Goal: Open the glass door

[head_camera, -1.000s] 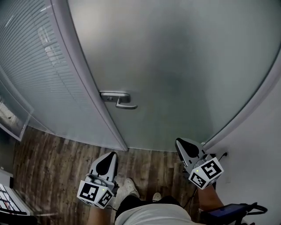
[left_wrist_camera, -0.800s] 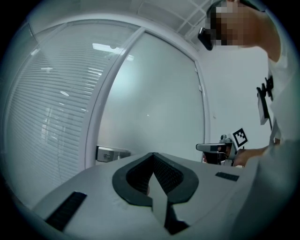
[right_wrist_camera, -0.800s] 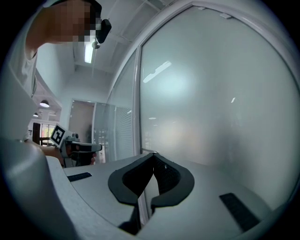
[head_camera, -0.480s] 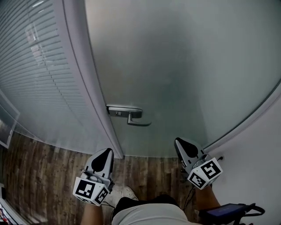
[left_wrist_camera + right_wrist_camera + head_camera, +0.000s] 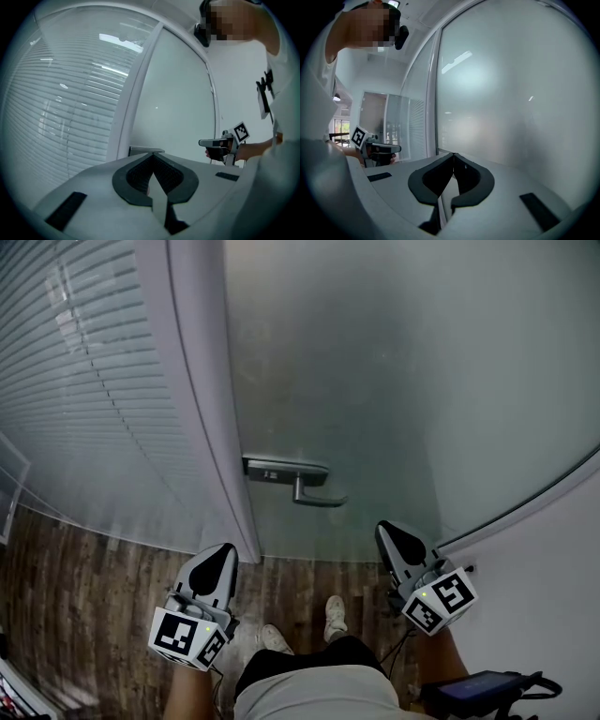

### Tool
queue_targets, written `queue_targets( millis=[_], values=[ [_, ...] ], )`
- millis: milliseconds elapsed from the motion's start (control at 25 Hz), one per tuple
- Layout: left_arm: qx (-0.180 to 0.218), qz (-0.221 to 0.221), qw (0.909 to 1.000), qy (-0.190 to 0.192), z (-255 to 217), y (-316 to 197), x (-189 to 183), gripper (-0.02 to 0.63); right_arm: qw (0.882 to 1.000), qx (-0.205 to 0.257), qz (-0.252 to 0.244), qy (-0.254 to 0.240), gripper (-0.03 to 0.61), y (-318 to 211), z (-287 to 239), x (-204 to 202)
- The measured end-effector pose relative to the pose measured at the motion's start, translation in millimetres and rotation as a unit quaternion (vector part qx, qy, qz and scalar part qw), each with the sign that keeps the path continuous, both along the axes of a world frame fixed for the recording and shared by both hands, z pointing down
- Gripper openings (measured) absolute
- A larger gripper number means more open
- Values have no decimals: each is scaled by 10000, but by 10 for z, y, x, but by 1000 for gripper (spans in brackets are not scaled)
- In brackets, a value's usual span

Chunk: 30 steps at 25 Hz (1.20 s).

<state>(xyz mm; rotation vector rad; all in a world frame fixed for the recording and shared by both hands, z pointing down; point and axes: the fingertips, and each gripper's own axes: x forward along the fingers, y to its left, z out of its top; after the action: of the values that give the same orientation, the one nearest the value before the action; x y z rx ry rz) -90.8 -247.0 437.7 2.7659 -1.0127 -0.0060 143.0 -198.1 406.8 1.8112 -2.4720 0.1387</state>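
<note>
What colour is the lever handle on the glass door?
The lever handle is silver-grey; the head view shows it best.

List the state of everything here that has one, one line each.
Frosted glass door: closed.
Silver metal lever handle: level, untouched.
Left gripper: shut, empty, clear of the handle.
Right gripper: shut, empty, clear of the handle.
White slatted blinds left of the door: lowered.
</note>
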Motion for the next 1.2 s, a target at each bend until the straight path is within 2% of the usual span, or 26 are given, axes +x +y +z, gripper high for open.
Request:
queue_targets(
  millis=[200,360,440,600,800,1000,1200],
  values=[
    [99,-207,9997,-84,124,-145,26,2,9995,-35,-321,-43,0,-294,257,24],
    [21,-431,9990,-126,64,-210,105,2,9976,-195,-669,7,2,-460,298,72],
    [-3,-519,9985,-150,29,-237,190,2,9955,-323,-890,94,22,-541,334,72],
    [-13,-533,9985,-111,-23,-198,414,2,9868,-761,-1393,317,106,-642,530,41],
    [-112,-577,9978,-292,107,-215,629,2,9684,-1183,-1902,1096,163,-762,832,-37],
    [-228,-667,9966,-417,205,-208,676,2,9537,-1586,-2126,1420,170,-849,1111,-110],
    [-323,-739,9954,-509,240,-199,608,2,9529,-1635,-2119,1424,170,-868,1150,-105]
  ],
)
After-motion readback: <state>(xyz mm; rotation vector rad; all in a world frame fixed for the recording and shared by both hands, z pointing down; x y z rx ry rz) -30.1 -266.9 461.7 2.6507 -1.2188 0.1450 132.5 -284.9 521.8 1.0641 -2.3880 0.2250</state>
